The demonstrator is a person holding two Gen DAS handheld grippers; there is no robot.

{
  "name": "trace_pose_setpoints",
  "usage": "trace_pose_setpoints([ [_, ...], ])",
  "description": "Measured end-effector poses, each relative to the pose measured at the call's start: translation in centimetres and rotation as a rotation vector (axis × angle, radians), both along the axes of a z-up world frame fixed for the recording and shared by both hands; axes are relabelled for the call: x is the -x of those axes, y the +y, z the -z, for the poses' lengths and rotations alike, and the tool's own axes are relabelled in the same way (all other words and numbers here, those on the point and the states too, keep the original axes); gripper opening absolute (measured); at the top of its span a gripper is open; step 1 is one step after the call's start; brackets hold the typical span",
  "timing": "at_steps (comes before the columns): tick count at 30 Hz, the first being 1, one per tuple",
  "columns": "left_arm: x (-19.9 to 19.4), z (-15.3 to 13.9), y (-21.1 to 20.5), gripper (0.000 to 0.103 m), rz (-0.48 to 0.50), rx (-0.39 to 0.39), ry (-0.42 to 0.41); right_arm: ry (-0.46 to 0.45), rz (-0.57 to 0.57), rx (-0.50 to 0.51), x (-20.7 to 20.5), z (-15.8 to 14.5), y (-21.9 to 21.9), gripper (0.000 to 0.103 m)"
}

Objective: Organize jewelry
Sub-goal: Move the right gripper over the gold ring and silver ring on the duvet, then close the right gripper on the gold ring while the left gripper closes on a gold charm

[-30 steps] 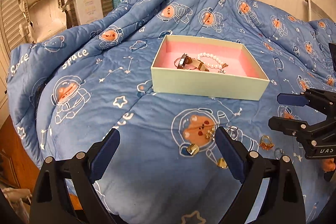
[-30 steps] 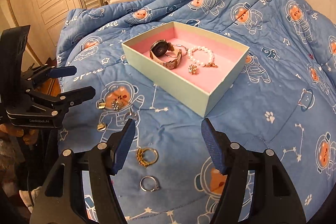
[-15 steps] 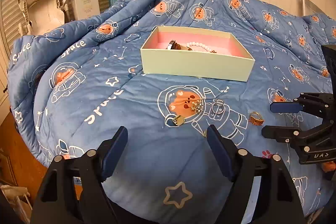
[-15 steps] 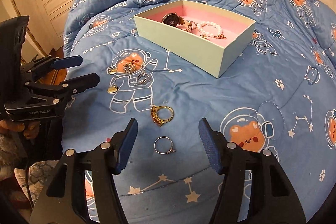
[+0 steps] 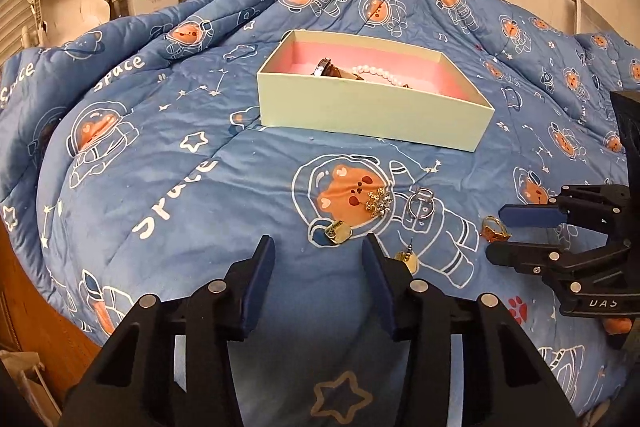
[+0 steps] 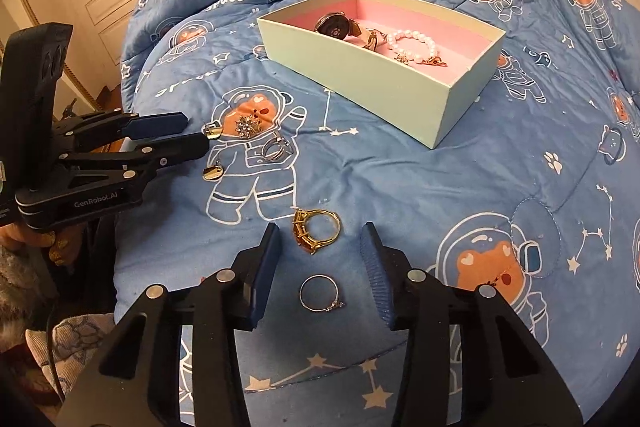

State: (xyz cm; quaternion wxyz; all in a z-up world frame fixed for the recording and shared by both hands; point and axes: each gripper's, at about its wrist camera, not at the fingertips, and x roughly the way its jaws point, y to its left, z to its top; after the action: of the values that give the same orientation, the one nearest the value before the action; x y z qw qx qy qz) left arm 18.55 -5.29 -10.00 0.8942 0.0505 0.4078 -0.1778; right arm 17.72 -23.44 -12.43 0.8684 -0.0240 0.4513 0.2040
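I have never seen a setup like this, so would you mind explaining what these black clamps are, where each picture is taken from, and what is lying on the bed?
No robot here: a person holds a black two-finger gripper in each hand, each carrying a fisheye camera looking along its fingers. One picture looks over the left gripper, the other over the right gripper.

Both have just been closing but hold nothing.

On the blue astronaut-print quilt stands a pale green box with pink lining holding a round-faced watch and a pearl bracelet.

Loose pieces remain, among them a gold ring with orange stones and a thin silver ring, both by the right gripper's fingers.
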Motion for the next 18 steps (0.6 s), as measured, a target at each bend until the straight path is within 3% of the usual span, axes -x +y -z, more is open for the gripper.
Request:
trace_pose_setpoints([
  [8, -0.5, 0.4, -1.3, 0.022, 0.044, -0.023, 0.016, 0.01, -0.004, 0.003, -0.4, 0.0, 0.6, 0.027],
  [13, -0.7, 0.6, -1.6, 0.015, 0.059, -0.022, 0.027, 0.014, 0.0, 0.006, -0.6, 0.1, 0.9, 0.025],
  [18, -0.6, 0.6, -1.6, 0.015, 0.07, -0.011, 0.02, 0.014, 0.005, 0.002, -0.6, 0.1, 0.9, 0.025],
])
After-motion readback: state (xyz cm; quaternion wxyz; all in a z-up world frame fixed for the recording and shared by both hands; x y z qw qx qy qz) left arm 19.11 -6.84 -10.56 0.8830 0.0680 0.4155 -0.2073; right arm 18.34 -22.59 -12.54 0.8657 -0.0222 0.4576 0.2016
